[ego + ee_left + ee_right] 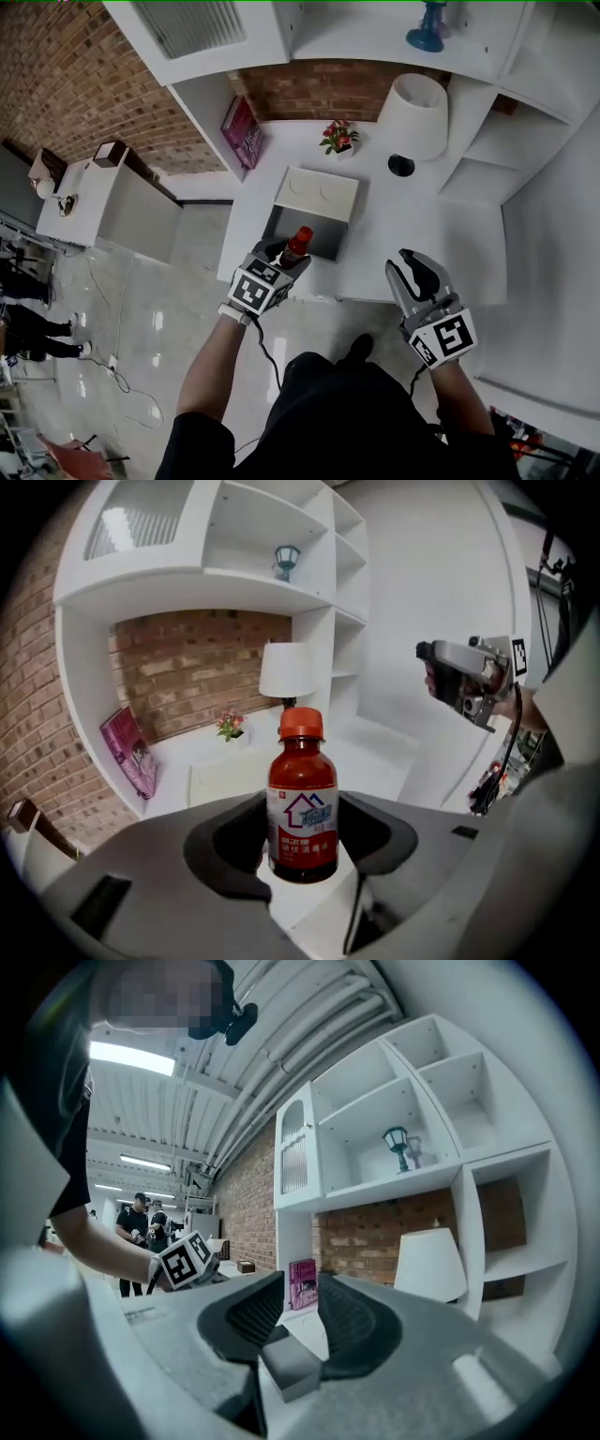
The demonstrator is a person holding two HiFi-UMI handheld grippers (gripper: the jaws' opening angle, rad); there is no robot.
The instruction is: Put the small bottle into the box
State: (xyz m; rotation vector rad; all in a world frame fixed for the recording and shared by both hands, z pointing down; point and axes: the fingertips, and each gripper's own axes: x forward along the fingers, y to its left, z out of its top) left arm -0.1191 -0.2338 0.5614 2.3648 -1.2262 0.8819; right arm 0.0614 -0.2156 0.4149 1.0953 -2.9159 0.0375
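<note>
Over the near edge of the box (323, 225), my left gripper (284, 253) is clamped on the small bottle (298, 244), holding it upright. Right gripper (414, 269) hangs off to the side with jaws apart, nothing in them.

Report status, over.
Left gripper shut on small bottle, upright, at near edge of box. Right gripper open, empty. Box open, nothing in the way.

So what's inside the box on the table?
The box shows only a bare dark bottom where I can see. The small bottle, held in the left tool, covers its near corner, so that bit is hidden.
</note>
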